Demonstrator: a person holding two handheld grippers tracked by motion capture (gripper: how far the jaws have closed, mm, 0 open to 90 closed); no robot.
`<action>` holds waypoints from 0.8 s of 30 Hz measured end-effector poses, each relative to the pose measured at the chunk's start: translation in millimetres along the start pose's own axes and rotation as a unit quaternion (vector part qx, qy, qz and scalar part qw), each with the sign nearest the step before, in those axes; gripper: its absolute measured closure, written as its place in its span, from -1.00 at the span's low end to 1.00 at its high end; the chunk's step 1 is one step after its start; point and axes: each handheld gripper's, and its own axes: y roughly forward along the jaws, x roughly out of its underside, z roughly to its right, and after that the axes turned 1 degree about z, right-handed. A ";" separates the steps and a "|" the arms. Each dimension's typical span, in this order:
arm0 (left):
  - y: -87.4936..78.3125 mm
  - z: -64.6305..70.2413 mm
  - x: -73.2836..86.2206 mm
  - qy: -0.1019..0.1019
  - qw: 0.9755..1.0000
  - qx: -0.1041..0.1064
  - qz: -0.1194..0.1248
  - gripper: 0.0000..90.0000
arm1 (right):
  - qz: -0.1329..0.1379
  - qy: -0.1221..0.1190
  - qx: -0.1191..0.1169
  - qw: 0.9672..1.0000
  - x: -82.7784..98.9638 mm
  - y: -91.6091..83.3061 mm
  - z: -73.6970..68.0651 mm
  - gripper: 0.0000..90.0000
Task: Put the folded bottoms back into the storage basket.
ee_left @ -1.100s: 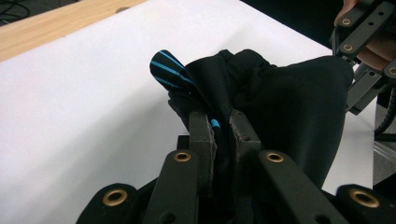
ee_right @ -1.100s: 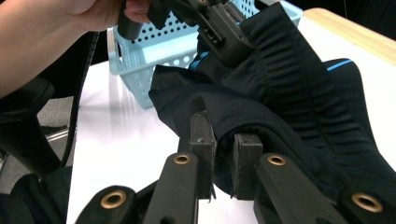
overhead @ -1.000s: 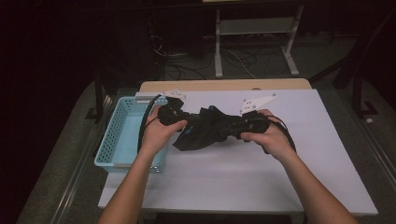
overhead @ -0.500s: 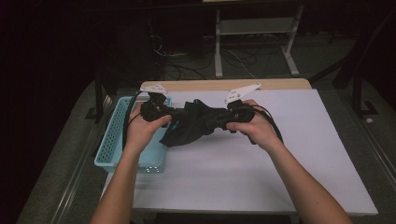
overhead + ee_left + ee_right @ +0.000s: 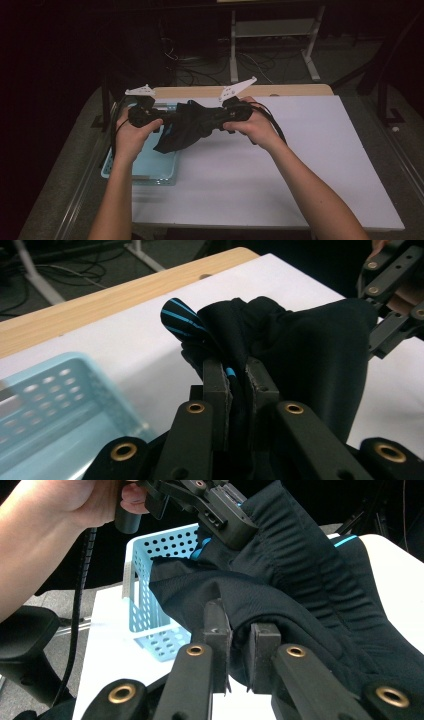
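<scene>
White table (image 5: 280, 175) in a dark room, blue basket (image 5: 150, 167) at its left edge, left gripper (image 5: 235, 375) and right gripper (image 5: 239, 630) each pinching a black cloth (image 5: 187, 131) above them.

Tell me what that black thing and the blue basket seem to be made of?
Cloth: soft knit fabric, matte black with thin blue stripes; it folds, drapes and shows ribbed gathers. Basket: probably moulded plastic, pale blue and slightly glossy, with stiff walls punched with rows of round holes.

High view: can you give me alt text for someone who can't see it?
Two hands hold a black garment stretched between the left hand-held gripper and right hand-held gripper, both shut on it, above the near edge of a light blue basket at the left of a white table.
</scene>
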 end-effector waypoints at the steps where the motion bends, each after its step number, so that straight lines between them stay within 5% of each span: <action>1: -2.4 -2.0 0.6 -0.002 1.000 -0.005 0.001 0.83 | -0.001 -0.001 -0.001 1.000 -2.0 2.4 0.4 0.81; 12: -31.6 -28.1 12.2 -0.024 0.998 -0.062 0.012 0.83 | -0.009 0.000 -0.010 1.000 -23.0 32.8 7.0 0.81; 24: -54.9 -57.2 30.9 -0.053 0.990 -0.127 0.013 0.83 | -0.019 0.003 -0.023 1.000 -40.2 77.6 7.5 0.81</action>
